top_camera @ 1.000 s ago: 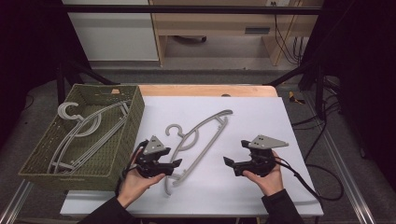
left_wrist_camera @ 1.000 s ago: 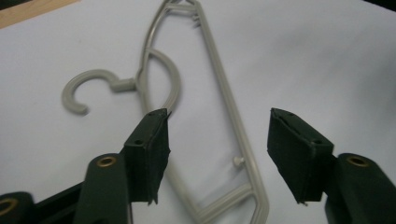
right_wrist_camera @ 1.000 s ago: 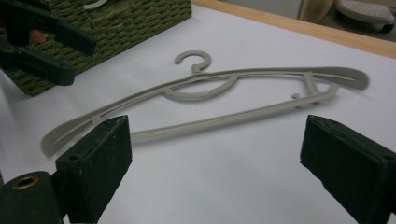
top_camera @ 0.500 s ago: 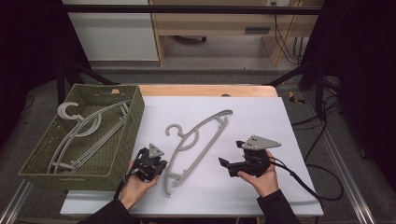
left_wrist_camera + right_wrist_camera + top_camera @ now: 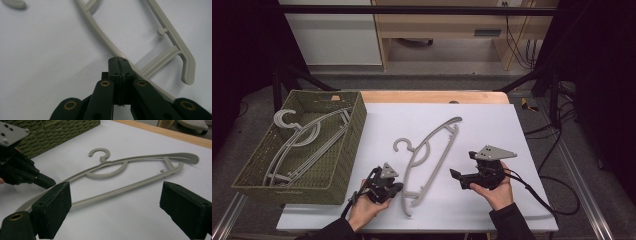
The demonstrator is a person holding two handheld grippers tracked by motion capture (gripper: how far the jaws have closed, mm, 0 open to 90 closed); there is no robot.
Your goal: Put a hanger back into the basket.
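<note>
— From the high view, what lies on the bench point(image 5: 512, 125)?

— A pale grey plastic hanger point(image 5: 427, 150), flat on the white matte top. It has a round open hook, a curved brace under the neck and two long thin arms. It sits between the two tools, its lower end just beside the left gripper point(image 5: 398, 186). The right gripper point(image 5: 455, 175) is a little apart from the hanger's other side. Both are black, angular tools, each held in a hand.

— And beyond the left gripper, away from the hanger?

— A green woven basket point(image 5: 354, 135) with a coarse weave, holding more hangers point(image 5: 302, 145) of the same grey plastic.

— What does the left gripper view show?

— The two black fingers point(image 5: 113, 67) are clenched pad against pad, with only a thin seam between them and nothing caught in it. One ribbed arm of the hanger passes right at their tips and on under them. I cannot tell whether it touches. A short crossbar and the rounded end lie off to the right of the tips.

— And the right gripper view?

— Its blunt, block-shaped fingers point(image 5: 56, 207) stand released, wide apart. The whole hanger stretches across the bench just ahead of them, hook farthest away. The left gripper is at its near end, to the left of the fingers.
</note>
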